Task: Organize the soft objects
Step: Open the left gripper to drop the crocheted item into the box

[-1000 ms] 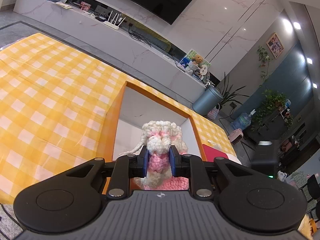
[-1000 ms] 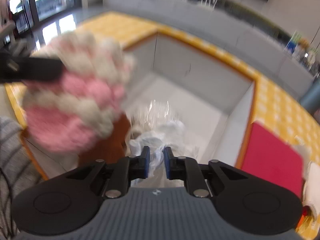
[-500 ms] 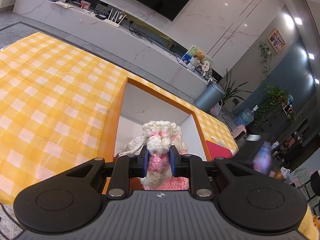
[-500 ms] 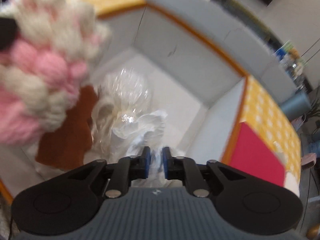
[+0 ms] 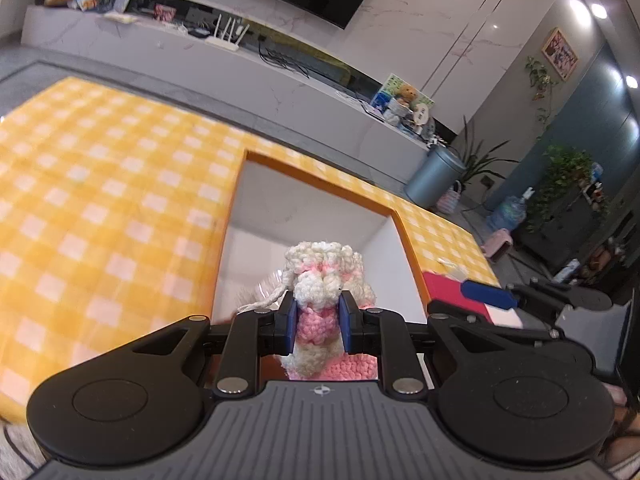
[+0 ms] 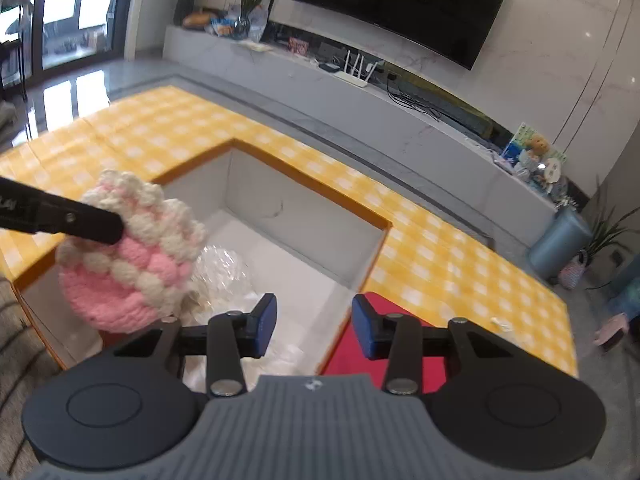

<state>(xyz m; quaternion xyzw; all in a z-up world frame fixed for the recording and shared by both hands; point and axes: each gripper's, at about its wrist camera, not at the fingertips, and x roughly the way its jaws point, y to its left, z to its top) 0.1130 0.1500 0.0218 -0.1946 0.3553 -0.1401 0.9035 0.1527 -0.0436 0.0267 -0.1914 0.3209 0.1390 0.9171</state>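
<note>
The yellow checked tablecloth spread left of the white bin; over the bin's near-left corner the left gripper clamped the pink-and-cream crocheted pouch, ruffled top pointing away, long axis along the fingers. Clear plastic wrap lay below. The right gripper hung jaws apart over the bin's right edge, beside a red cloth

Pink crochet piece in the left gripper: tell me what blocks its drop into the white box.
Nothing visible blocks it. The pink crochet piece hangs over the open white box; a clear plastic bundle lies inside, below it.
</note>
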